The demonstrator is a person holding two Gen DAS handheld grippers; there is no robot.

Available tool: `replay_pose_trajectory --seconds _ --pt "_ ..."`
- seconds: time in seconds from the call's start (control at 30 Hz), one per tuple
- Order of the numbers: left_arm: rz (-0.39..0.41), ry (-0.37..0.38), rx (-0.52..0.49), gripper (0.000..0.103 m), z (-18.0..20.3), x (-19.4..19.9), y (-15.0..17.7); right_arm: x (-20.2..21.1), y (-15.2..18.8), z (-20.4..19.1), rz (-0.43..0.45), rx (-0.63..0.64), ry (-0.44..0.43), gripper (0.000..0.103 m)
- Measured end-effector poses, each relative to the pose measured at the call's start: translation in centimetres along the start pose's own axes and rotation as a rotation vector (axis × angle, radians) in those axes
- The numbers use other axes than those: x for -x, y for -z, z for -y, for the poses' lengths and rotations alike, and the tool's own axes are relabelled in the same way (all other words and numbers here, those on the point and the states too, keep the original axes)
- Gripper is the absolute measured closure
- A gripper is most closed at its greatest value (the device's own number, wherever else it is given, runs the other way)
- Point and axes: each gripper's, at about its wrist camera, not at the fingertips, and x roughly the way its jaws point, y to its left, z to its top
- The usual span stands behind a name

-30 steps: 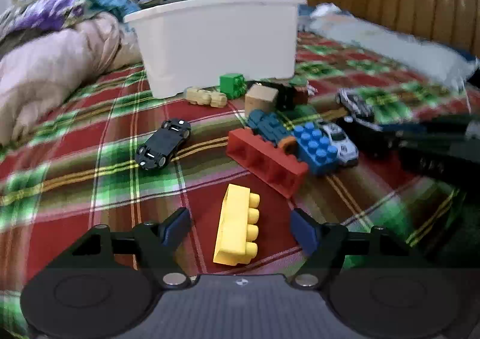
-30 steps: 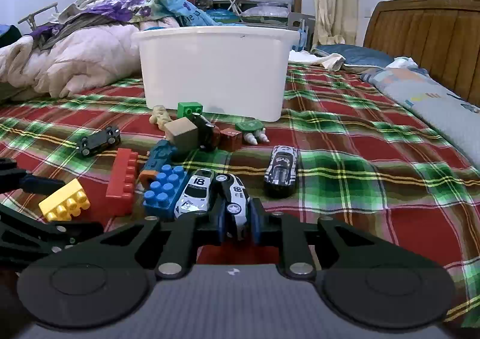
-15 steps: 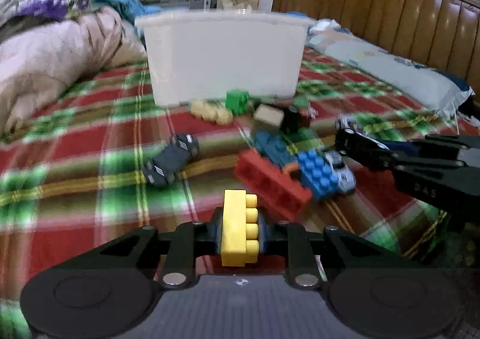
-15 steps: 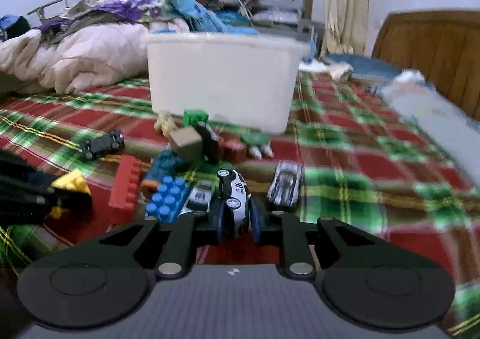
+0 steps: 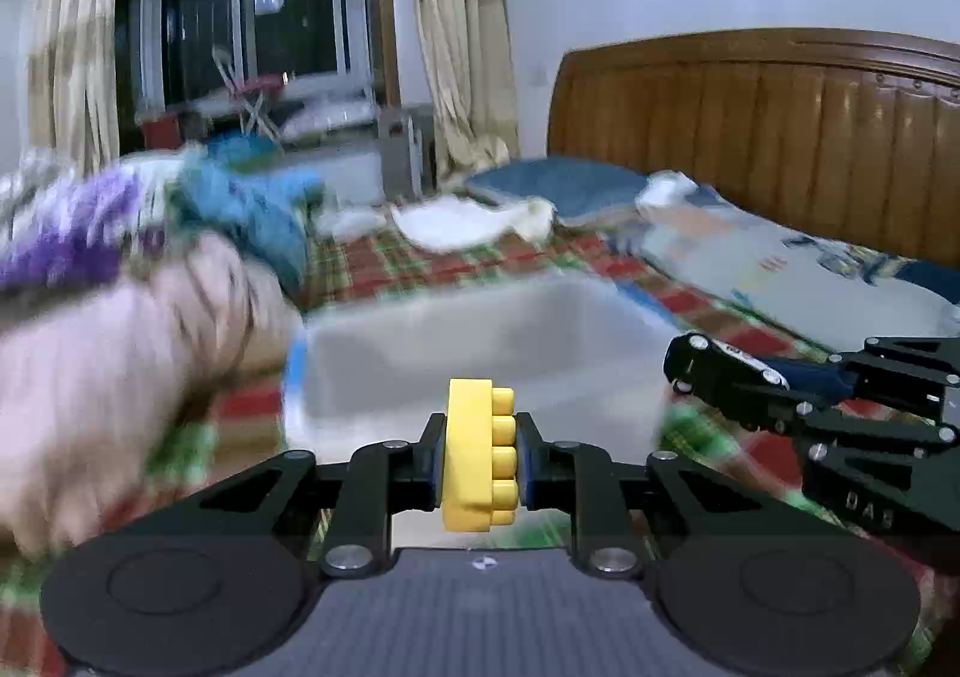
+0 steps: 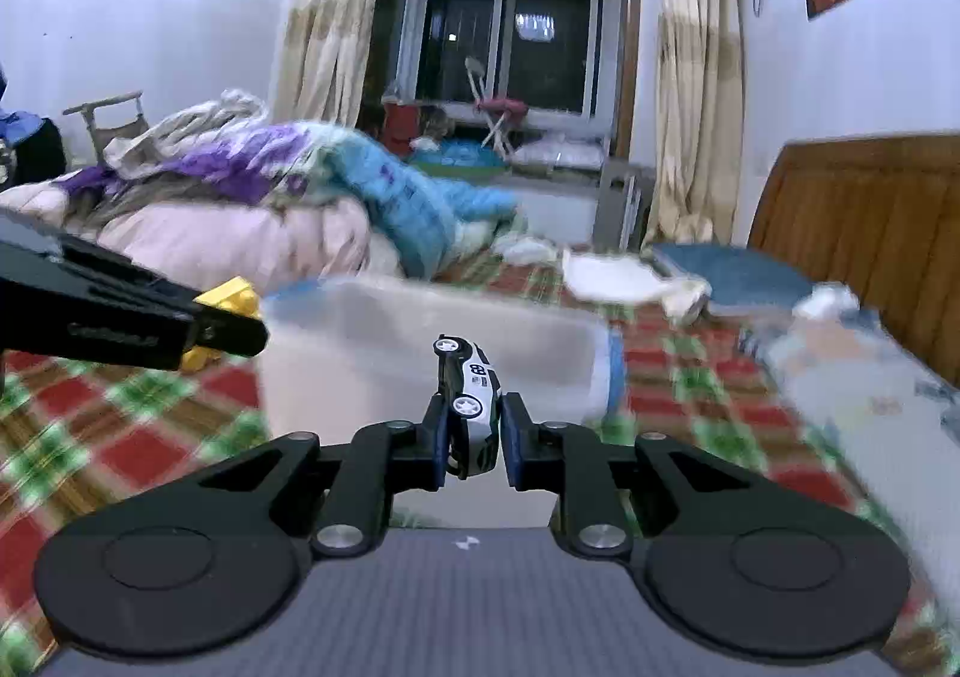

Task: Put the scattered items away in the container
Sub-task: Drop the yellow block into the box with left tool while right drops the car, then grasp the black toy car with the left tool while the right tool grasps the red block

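Both tools were mid-carry, the left tool (image 5: 479,458) clamping a yellow brick (image 5: 477,455) and the right tool (image 6: 474,440) a toy car (image 6: 471,407), near the bin (image 6: 432,341) (nothing dropped in yet).

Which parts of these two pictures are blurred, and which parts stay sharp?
Left wrist view: the white container, plaid bedspread and quilt are smeared, while the left gripper and its yellow block are crisp. Right wrist view: the same blur on container and bedspread; the right gripper and toy car are sharp. Both views bend at the edges, fisheye style.
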Motion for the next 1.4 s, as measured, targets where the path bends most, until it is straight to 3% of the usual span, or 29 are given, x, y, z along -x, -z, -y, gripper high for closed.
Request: replay_pose_trajectory --seconds 0.13,0.33,0.47,0.53,0.63,1.0,1.13,1.23,1.4 --pt "-0.018 -0.007 -0.002 0.078 -0.3 -4.5 -2.3 -4.0 -1.8 1.3 -0.002 -0.019 0.004 0.082" --pt "-0.072 -0.021 0.023 0.076 -0.9 -9.7 -2.3 -8.9 -1.4 2.7 -0.065 -0.060 0.007 0.081" --pt "-0.085 -0.017 0.043 0.045 -1.4 -11.0 -1.8 -10.1 -0.7 3.1 -0.077 -0.077 0.031 0.072" --pt "-0.073 -0.031 0.032 0.040 -1.3 -10.9 -1.5 -10.1 -0.5 3.0 -0.079 -0.075 0.028 0.071" --pt "-0.081 -0.067 0.014 0.037 -1.3 -11.0 -1.4 -9.9 -0.6 2.8 -0.075 -0.069 0.031 0.057" --pt "-0.087 -0.166 -0.030 0.032 -0.8 -6.0 -0.1 -4.9 -0.8 0.2 -0.048 -0.057 -0.016 0.042" --pt "-0.091 -0.222 -0.052 0.026 -0.5 -2.8 2.2 -2.0 1.1 -0.9 -0.061 -0.092 -0.071 0.028" --pt "-0.115 -0.220 -0.025 0.026 -0.9 -0.8 4.6 -0.1 3.2 -1.9 -0.098 -0.095 -0.088 0.029" --pt "-0.206 -0.208 0.023 0.026 -1.7 0.6 10.6 2.8 6.7 -4.4 -0.159 -0.095 -0.135 0.046"
